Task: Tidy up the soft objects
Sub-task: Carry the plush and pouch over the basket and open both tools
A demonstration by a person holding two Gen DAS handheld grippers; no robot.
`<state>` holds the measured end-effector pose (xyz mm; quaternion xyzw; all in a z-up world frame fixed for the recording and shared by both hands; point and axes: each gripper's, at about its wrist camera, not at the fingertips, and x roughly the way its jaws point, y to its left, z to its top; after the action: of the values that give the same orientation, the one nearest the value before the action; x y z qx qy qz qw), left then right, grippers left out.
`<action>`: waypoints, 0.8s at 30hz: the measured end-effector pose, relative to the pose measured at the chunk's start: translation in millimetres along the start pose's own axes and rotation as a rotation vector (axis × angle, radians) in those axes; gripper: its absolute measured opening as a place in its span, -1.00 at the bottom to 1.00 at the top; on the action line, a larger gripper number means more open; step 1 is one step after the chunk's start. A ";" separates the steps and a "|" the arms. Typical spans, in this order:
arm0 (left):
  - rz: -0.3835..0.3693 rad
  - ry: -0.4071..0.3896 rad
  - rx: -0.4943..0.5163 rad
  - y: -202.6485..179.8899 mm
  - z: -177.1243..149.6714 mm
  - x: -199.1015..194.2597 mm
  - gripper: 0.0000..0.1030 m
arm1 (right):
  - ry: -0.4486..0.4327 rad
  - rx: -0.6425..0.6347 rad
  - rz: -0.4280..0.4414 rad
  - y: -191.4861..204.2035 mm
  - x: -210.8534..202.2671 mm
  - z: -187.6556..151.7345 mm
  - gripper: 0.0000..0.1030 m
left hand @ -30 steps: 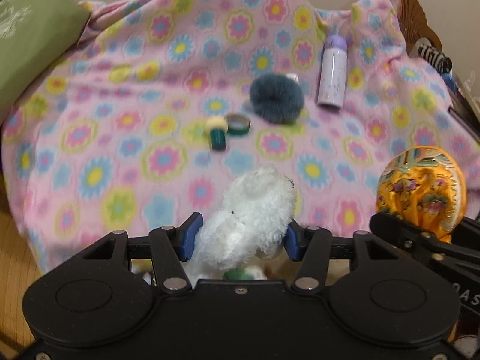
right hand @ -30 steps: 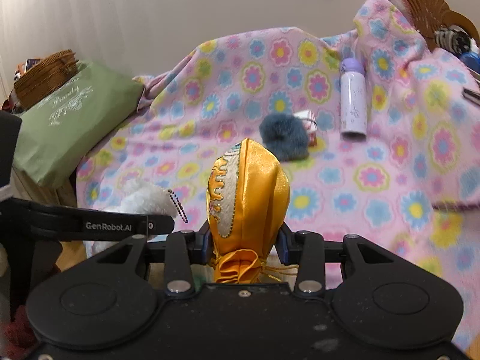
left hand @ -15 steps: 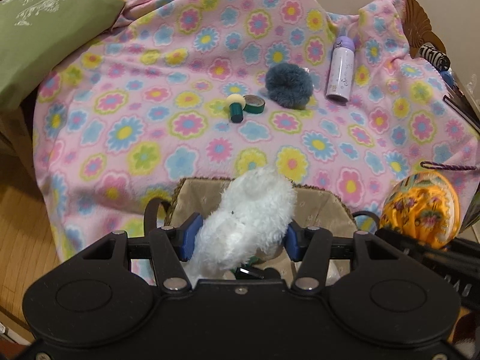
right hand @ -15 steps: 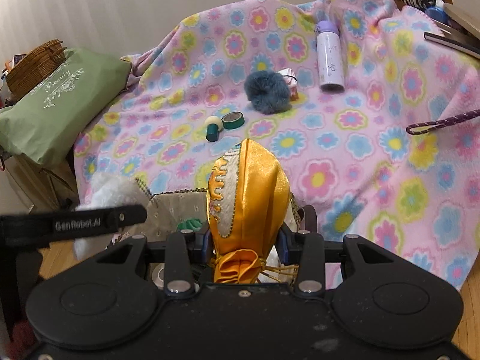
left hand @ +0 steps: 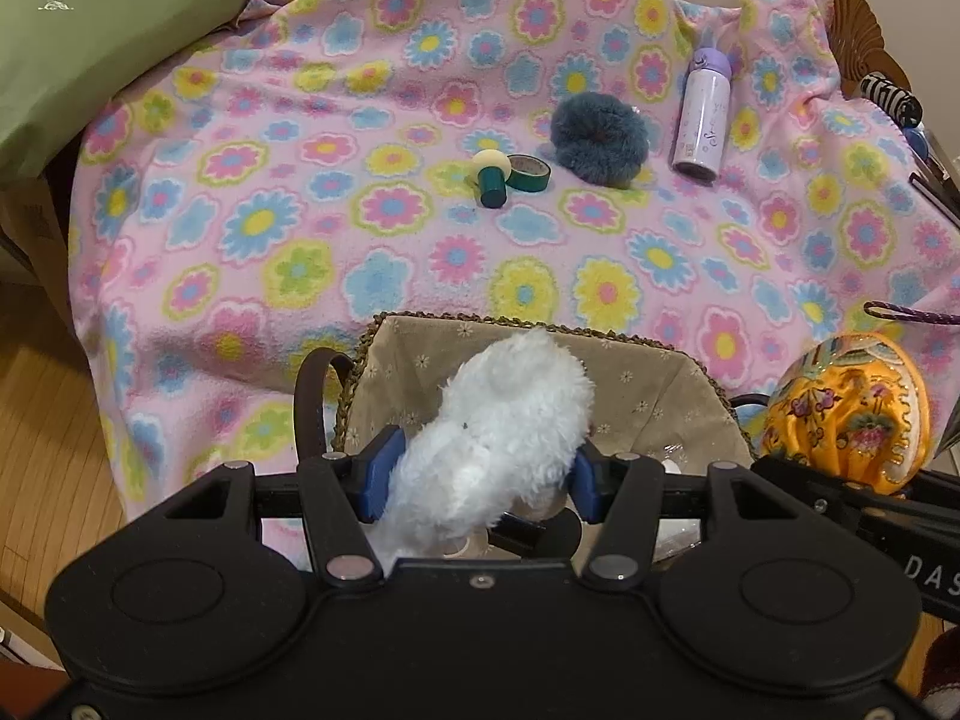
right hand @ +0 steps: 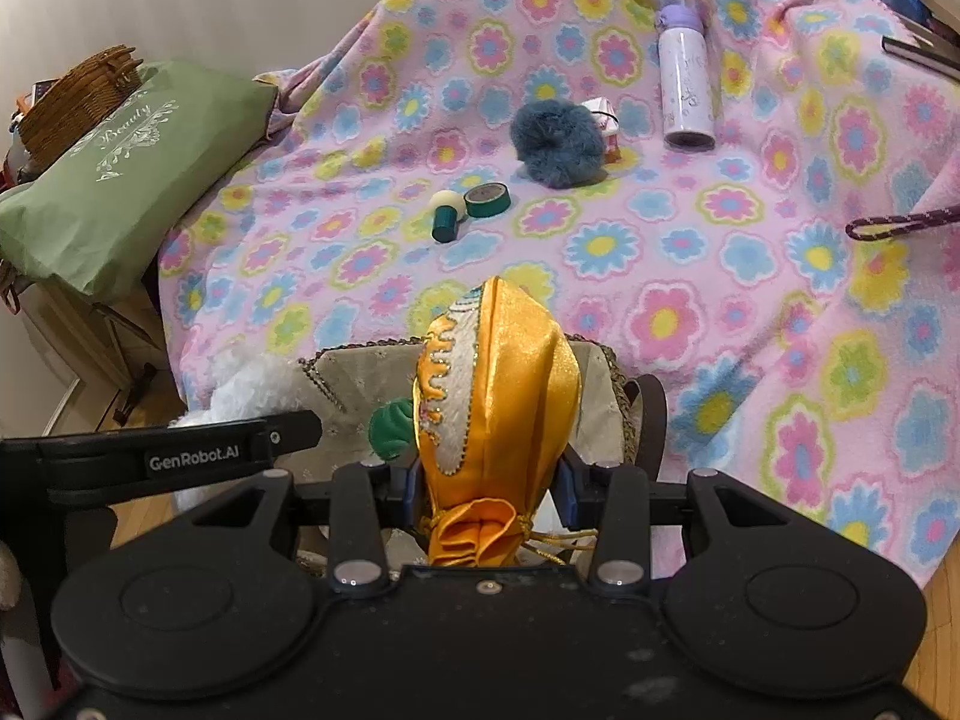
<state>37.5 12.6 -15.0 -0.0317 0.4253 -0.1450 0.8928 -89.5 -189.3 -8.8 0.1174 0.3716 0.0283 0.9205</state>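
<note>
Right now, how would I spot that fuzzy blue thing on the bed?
Find the pink flowered blanket, then the upright-lying white bottle with a purple cap towards its far right. Just left of the bottle lies the fuzzy blue-grey scrunchie: a furry ring, unlike the smooth green tape roll nearby.

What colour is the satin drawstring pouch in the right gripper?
Orange-gold satin drawstring pouch with a white embroidered panel; clearest in the right wrist view.

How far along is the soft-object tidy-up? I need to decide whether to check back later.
Midway. Done: a green plush piece already lies in the lined basket. In hand: the left hand-held gripper grips a white plush toy and the right hand-held gripper an orange satin pouch, both over the basket. Left: the blue fluffy scrunchie on the blanket.
</note>
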 end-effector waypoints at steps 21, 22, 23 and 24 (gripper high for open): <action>0.008 0.011 0.000 1.8 -1.4 2.9 0.28 | -0.008 0.006 0.002 -0.5 0.9 0.3 -0.05; 0.012 0.012 -0.001 1.5 -1.2 3.3 0.28 | -0.006 0.008 0.002 -1.2 1.5 0.4 -0.05; 0.013 0.015 -0.002 1.6 -1.4 3.7 0.28 | -0.002 0.011 0.003 -2.0 2.2 0.4 -0.05; 0.013 0.018 -0.003 1.9 -1.5 4.3 0.28 | 0.001 0.014 0.002 -2.7 3.0 0.3 -0.05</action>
<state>39.3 13.3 -19.5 -0.0292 0.4337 -0.1390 0.8898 -87.3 -191.5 -11.3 0.1241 0.3722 0.0268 0.9194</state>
